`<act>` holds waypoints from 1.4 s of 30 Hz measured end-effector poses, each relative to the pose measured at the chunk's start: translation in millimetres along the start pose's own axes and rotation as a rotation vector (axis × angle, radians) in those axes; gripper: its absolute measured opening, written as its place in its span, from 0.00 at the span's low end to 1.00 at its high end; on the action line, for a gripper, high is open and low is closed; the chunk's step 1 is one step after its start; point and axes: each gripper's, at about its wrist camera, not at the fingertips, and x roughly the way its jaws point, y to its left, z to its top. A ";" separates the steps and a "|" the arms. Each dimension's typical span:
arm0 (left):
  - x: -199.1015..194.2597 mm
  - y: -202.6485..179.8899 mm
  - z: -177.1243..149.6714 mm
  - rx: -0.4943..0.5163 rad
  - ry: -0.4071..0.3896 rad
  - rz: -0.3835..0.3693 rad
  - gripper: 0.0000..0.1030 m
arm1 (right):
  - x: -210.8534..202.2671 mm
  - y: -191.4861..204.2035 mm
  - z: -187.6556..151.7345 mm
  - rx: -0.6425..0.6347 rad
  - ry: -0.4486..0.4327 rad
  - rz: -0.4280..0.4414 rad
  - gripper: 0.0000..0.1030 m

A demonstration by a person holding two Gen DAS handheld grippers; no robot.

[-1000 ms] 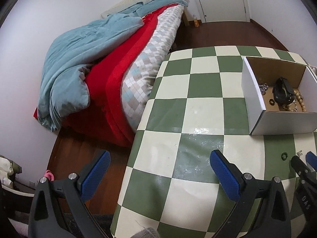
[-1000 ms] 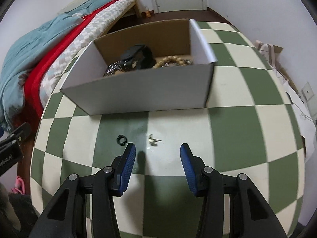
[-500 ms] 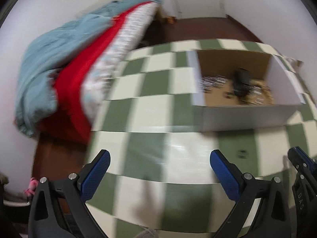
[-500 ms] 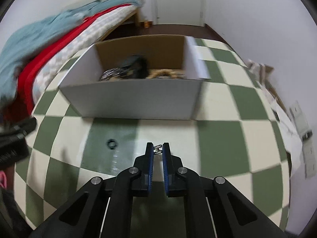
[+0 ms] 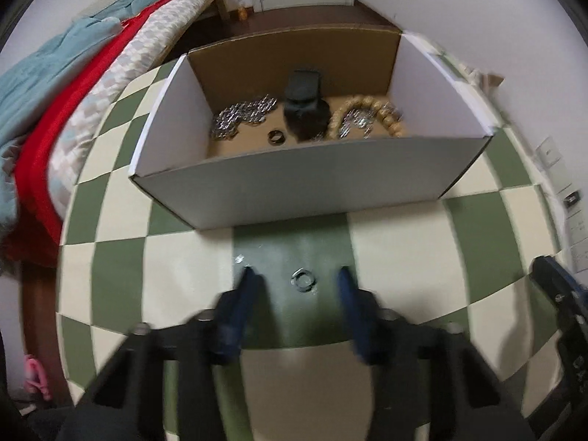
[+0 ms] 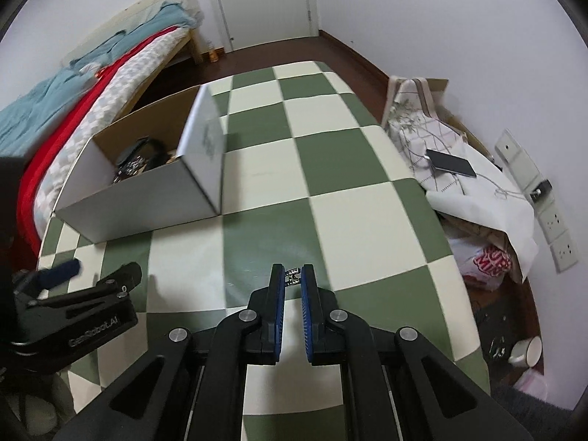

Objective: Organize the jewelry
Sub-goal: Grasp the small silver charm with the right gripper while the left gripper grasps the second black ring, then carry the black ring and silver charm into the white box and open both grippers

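Left hand-held gripper (image 5: 294, 275) closing, ring (image 5: 303, 280) on worktop (image 5: 404, 242) between its blurred fingers, not yet pinched. Right hand-held gripper (image 6: 293, 275) clamped on small earring (image 6: 293, 276) at fingertips, box (image 6: 147, 198) ahead-left.

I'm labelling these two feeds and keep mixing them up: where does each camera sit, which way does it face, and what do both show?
Left wrist: rides the left tongs, looking steeply down at a ring on the checked table between closing jaws, cardboard box ahead; right tongs' tip at the right edge.
Right wrist: rides the right tongs, shut on a small earring, facing across the table toward the door; left tongs at lower left.
Shared: box, table, bed.
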 end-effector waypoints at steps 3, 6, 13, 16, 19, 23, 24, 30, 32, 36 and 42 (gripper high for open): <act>-1.4 -1.5 -0.9 0.005 -0.006 -0.004 0.10 | -0.9 -3.8 1.4 0.018 -0.002 0.001 0.09; -3.1 -0.4 -2.2 -0.003 -0.012 -0.008 0.10 | -3.6 -3.0 2.0 0.022 -0.008 0.002 0.09; -26.6 7.1 -3.0 -0.007 -0.057 -0.016 0.10 | -16.7 1.2 4.0 0.028 -0.026 0.020 0.09; -52.2 14.7 0.1 -0.017 -0.102 -0.022 0.10 | -28.6 7.7 10.0 0.030 -0.046 0.047 0.09; -78.8 29.4 10.6 -0.045 -0.149 -0.034 0.10 | -41.4 17.4 18.2 0.021 -0.071 0.082 0.09; -95.5 55.1 37.5 -0.101 -0.168 -0.066 0.10 | -55.8 40.7 39.7 -0.006 -0.101 0.153 0.09; -94.6 62.1 47.6 -0.111 -0.159 -0.073 0.10 | -55.7 46.6 45.9 -0.016 -0.101 0.168 0.09; -72.5 89.1 93.2 -0.138 -0.080 -0.128 0.10 | -31.9 73.3 89.0 -0.021 -0.035 0.259 0.09; -60.8 93.7 107.9 -0.139 -0.041 -0.134 0.10 | -20.6 80.1 102.2 -0.028 -0.005 0.273 0.09; -44.4 96.8 124.0 -0.131 0.024 -0.160 0.11 | 7.7 87.7 123.7 -0.016 0.097 0.304 0.09; -40.0 100.4 135.0 -0.145 0.075 -0.177 0.13 | 26.0 90.9 145.5 -0.014 0.214 0.306 0.10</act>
